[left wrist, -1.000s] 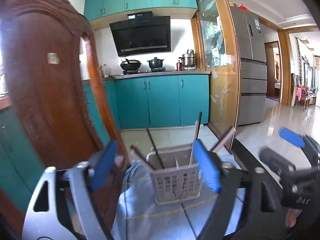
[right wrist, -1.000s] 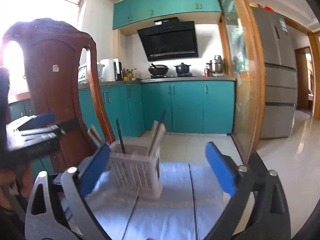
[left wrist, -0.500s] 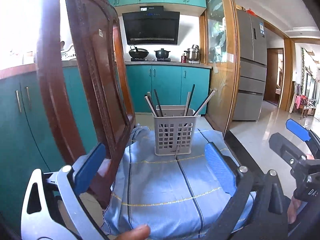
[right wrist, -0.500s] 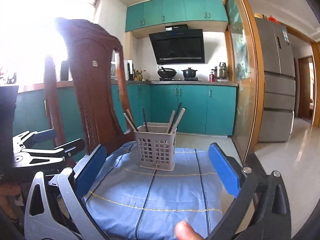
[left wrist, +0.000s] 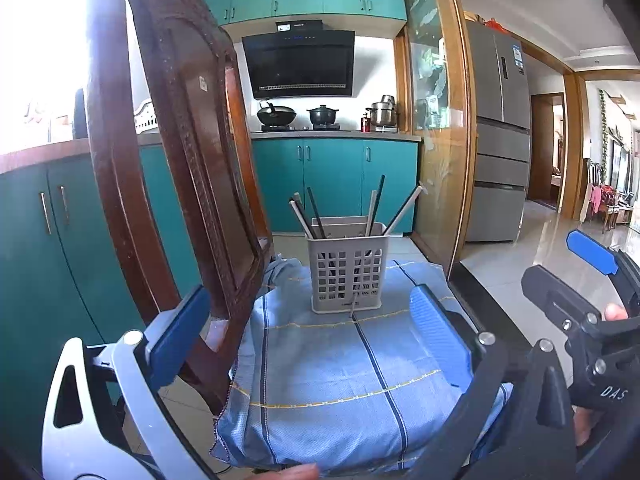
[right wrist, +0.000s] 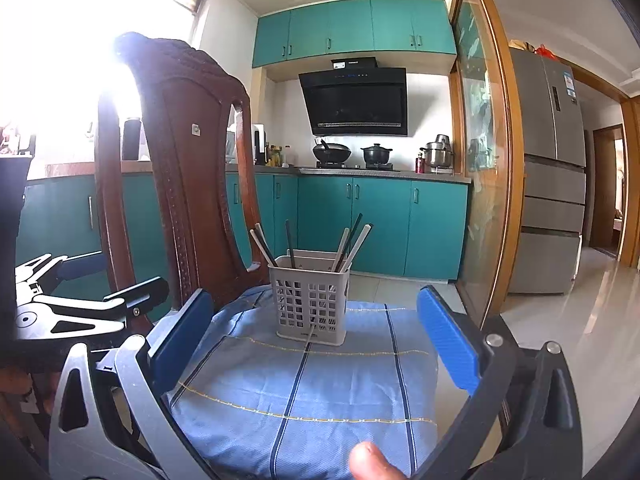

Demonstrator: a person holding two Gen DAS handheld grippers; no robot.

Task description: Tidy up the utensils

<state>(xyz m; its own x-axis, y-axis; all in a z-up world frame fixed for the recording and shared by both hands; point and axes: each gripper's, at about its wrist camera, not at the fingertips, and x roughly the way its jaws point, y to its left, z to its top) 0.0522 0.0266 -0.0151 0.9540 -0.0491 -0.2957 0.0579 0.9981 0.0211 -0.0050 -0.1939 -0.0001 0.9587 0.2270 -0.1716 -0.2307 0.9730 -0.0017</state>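
Left wrist view: the left gripper (left wrist: 310, 334) fills the bottom of the frame, jaws spread wide with nothing between them, over a blue cloth (left wrist: 340, 380). At lower right sits the right gripper (left wrist: 588, 280); in its own view (right wrist: 316, 342) its jaws are likewise spread and empty. Farther back, mid-frame, a grey basket (left wrist: 347, 276) stands upright on the cloth, chopsticks (left wrist: 374, 206) leaning inside. A chair (left wrist: 180, 160) rises at left.
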